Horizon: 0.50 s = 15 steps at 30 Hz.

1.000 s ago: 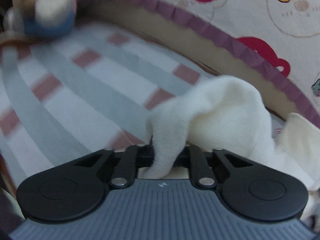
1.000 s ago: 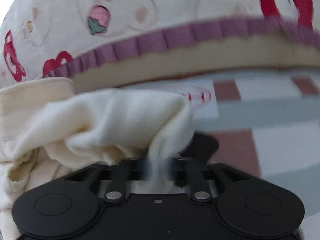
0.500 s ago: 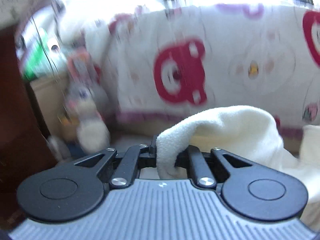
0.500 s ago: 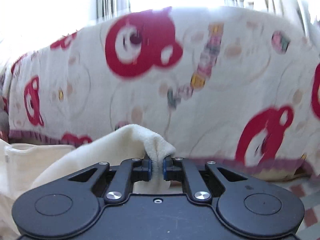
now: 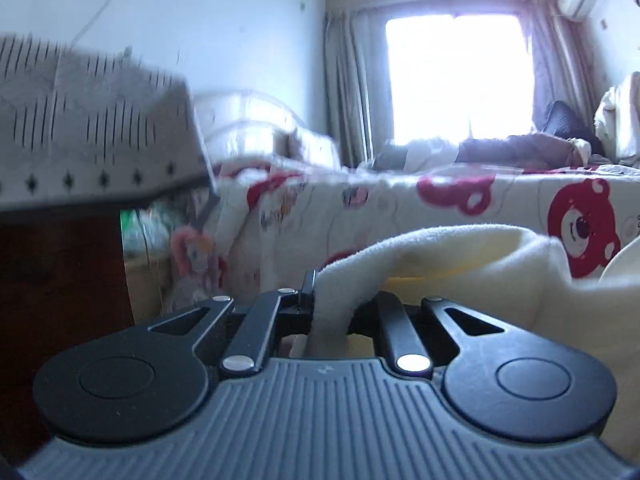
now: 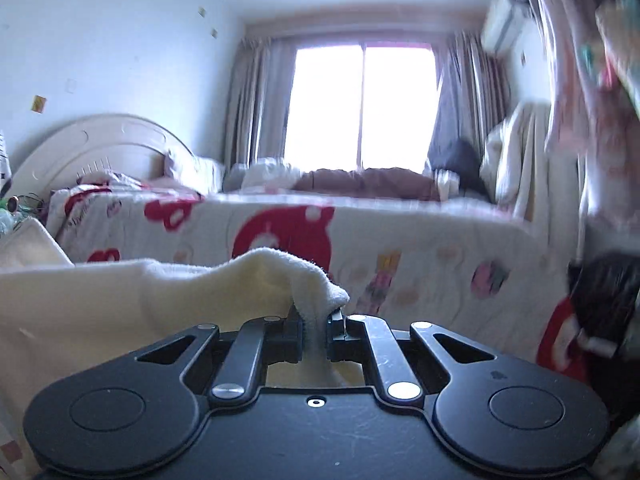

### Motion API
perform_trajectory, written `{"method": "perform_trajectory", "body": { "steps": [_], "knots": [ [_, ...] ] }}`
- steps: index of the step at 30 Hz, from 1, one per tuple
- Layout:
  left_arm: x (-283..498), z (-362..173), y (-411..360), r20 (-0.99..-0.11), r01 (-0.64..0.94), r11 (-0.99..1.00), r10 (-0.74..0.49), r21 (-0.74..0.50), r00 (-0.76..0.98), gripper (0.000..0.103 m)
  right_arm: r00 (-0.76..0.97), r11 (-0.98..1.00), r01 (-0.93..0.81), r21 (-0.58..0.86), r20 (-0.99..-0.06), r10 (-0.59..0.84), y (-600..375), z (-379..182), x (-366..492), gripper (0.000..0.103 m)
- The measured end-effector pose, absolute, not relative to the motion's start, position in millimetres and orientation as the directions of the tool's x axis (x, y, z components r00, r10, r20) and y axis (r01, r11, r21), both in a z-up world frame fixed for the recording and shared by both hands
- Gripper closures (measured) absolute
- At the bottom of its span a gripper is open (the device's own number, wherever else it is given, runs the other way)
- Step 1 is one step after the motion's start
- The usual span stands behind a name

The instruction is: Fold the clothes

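Left tool (image 5: pixel 330 308) you hold clamped on cream garment (image 5: pixel 460 264); right tool (image 6: pixel 316 326) pinches its other edge (image 6: pixel 280 276). Garment spans between both, raised, bed (image 6: pixel 400 232) with red bear quilt far behind.

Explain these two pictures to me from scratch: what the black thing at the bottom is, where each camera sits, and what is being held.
No robot here: a person carries one handheld two-finger gripper in each hand, and a wide-angle camera on each looks forward along its fingers. The black shape at the bottom is the tool's own body.

One picture comes from the left gripper, the other from the right gripper. Each is closed on a fold of the same cream fleecy garment, which stretches between them, lifted up.

Behind it stands a bed with a white quilt printed with red bears, a cream curved headboard and a bright curtained window. The surface under the garment is out of view.
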State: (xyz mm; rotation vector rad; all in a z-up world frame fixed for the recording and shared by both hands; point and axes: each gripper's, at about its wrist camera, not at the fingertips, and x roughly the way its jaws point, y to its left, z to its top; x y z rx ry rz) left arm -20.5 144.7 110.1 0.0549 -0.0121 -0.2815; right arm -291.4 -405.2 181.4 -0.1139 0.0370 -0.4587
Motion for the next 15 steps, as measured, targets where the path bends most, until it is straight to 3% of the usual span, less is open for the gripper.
{"method": "perform_trajectory", "body": {
  "steps": [3,7,10,11,12,13,14,15],
  "knots": [
    [-8.0,118.4,128.9,0.006,0.293,0.952,-0.295,0.083,0.956,0.094,0.899,0.897,0.428,-0.109,-0.052,-0.435,-421.5,183.4,-271.4,0.093],
    [82.4,84.0,94.1,-0.163,0.347,0.937,-0.348,-0.033,0.923,0.094,0.89,0.909,0.415,-0.044,-0.186,-0.416,-461.7,156.9,-208.9,0.093],
    [145.3,42.6,45.2,-0.189,0.292,0.953,-0.274,0.076,0.943,0.093,0.834,0.88,0.462,-0.113,-0.284,-0.474,-484.5,119.1,-135.0,0.09],
    [164.8,30.5,31.0,-0.213,0.291,0.953,-0.269,0.081,0.939,0.088,0.812,0.87,0.481,-0.108,-0.318,-0.489,-493.5,104.4,-115.8,0.089],
    [183.0,18.6,15.3,-0.25,0.291,0.954,-0.265,0.074,0.931,0.084,0.79,0.86,0.501,-0.098,-0.353,-0.501,-502.9,89.4,-97.8,0.073],
    [199.0,3.7,2.9,-0.297,0.275,0.96,-0.248,0.052,0.922,0.07,0.767,0.849,0.521,-0.088,-0.389,-0.511,-512.3,74.3,-79.7,0.057],
    [208.7,-11.8,-5.1,-0.35,0.272,0.962,-0.245,0.031,0.904,0.061,0.752,0.845,0.53,-0.075,-0.418,-0.509,-514.6,56.1,-77.7,0.054],
    [211.2,-30.4,-6.9,-0.385,0.289,0.957,-0.261,0.015,0.885,0.061,0.74,0.842,0.537,-0.062,-0.445,-0.505,-515.5,37.2,-78.9,0.054]
  ]
}}
